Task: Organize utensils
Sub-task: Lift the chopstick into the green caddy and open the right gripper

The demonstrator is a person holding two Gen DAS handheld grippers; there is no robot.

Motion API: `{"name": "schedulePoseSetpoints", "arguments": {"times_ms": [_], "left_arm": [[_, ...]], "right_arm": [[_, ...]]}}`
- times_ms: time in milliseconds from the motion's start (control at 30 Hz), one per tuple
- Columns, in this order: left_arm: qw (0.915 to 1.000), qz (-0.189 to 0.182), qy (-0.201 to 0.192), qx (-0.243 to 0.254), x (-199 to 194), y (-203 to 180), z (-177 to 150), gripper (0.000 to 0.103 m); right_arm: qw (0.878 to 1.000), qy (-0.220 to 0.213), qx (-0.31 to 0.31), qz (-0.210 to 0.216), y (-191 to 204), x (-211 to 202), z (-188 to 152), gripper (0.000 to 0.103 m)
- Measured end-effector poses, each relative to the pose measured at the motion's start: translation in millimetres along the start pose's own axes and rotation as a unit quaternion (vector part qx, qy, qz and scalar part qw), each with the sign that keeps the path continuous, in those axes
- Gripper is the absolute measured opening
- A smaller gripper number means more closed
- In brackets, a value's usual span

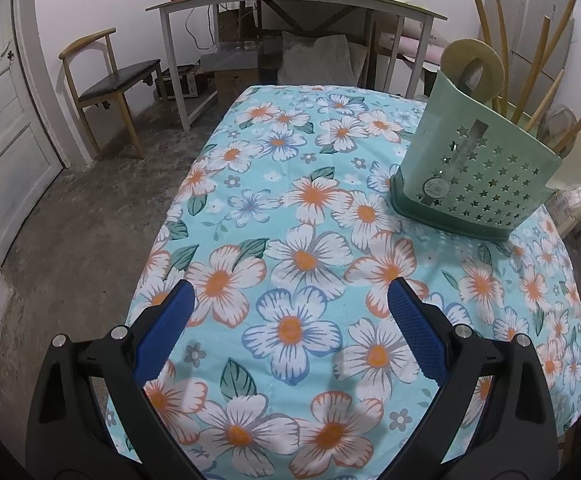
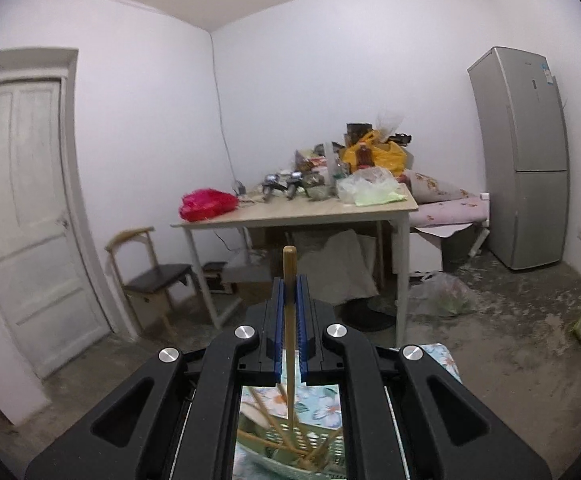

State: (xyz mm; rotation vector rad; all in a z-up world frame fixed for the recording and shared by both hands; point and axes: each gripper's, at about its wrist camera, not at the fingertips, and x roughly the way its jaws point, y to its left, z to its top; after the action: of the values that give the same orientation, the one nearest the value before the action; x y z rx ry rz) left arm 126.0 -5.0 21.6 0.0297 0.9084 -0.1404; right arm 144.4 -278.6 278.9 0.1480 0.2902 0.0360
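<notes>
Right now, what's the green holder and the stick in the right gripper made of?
The green holder looks like matte moulded plastic: thin walls punched with star-shaped holes. The stick, pinched in the right gripper, looks like bamboo or pale wood: tan, slim, dull, round-tipped. Which of the two, I can't tell.

Green star-holed holder point(image 1: 478, 176) upright on floral cloth; wooden chopsticks point(image 1: 530, 76) lean inside.

White panelled door point(image 2: 30, 216) at left. Wooden chair point(image 2: 154, 276) beside a cluttered table point(image 2: 290, 216) bearing a red bag point(image 2: 206, 204) and yellow bag point(image 2: 386, 156). Grey refrigerator point(image 2: 522, 160) at right. Concrete floor point(image 2: 490, 340) soiled.
</notes>
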Motion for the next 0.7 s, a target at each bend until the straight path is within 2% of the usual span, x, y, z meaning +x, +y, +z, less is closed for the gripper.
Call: {"name": "schedulePoseSetpoints", "arguments": {"times_ms": [200,333,400,433,467,533,633,700], "left_arm": [[1.0000,0.000,0.000,-0.001,-0.5,0.4,-0.2,0.093],[1.0000,-0.002,-0.004,-0.001,-1.0,1.3,-0.2,0.093],[1.0000,-0.004,-0.008,-0.001,-1.6,1.3,-0.2,0.093],[0.9999,-0.006,-0.010,-0.001,-2.2,0.7,-0.3,0.093],[0.9999,-0.009,-0.012,-0.001,-2.4,0.4,-0.2,0.093],[0.9998,-0.014,-0.017,-0.001,-4.4,-1.7,0.3,0.093],[0.9992,-0.025,-0.031,0.002,-9.0,-6.4,2.5,0.093],[0.9982,-0.034,-0.049,0.007,-14.9,-10.1,5.5,0.093]], "right_arm": [[0.999,0.031,-0.015,-0.014,-1.0,34.8,-23.0,0.006],[0.997,0.076,-0.024,0.003,-0.6,53.6,-40.6,0.007],[0.997,0.079,-0.025,0.005,-0.1,52.9,-43.5,0.008],[0.997,0.077,-0.023,0.008,-1.0,49.6,-42.1,0.010],[0.997,0.073,-0.020,0.010,-2.5,46.2,-40.4,0.022],[0.999,0.052,-0.009,0.015,-6.0,33.8,-34.0,0.039],[0.999,0.026,0.001,0.019,-10.3,12.6,-26.6,0.045],[1.000,0.004,0.011,0.025,-12.8,-10.9,-24.4,0.054]]}}
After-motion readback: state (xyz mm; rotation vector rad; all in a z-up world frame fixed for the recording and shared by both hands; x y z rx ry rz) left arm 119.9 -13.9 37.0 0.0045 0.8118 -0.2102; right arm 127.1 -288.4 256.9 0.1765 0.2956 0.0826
